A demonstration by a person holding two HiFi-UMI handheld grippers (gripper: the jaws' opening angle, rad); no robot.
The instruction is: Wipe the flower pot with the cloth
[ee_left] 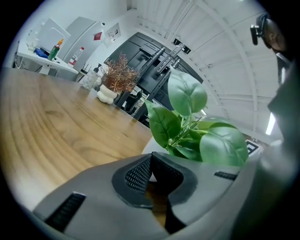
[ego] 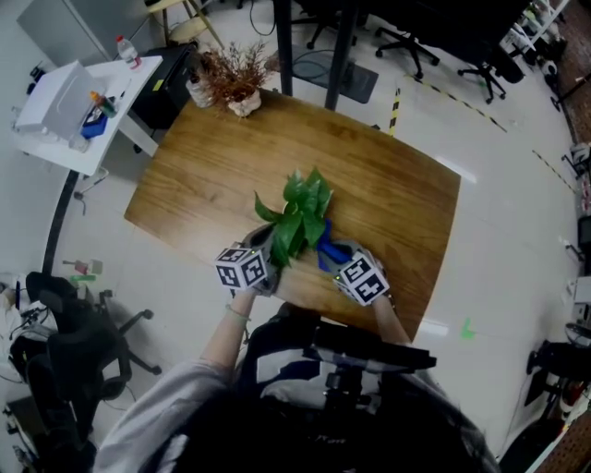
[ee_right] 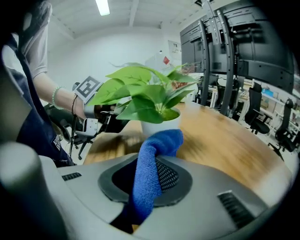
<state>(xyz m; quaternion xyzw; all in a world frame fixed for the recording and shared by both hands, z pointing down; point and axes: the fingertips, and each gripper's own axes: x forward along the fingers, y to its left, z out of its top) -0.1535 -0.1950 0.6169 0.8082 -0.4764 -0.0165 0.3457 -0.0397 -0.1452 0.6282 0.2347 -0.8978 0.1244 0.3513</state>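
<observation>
Right gripper, cloth beside flower pot

Illumination is even, white and overhead; one ceiling strip light appears in the right gripper view. Head view: bright, with glare streaks on the pale floor and a soft sheen on the wooden table; the bottom of the picture is dark. Both gripper views show strong wide-angle curvature and black vignetted corners. Right gripper view: the blue cloth is sharp, while the tabletop beyond it is smeared by blur. Left gripper view: the leaves are acceptably sharp and the background is soft.
</observation>
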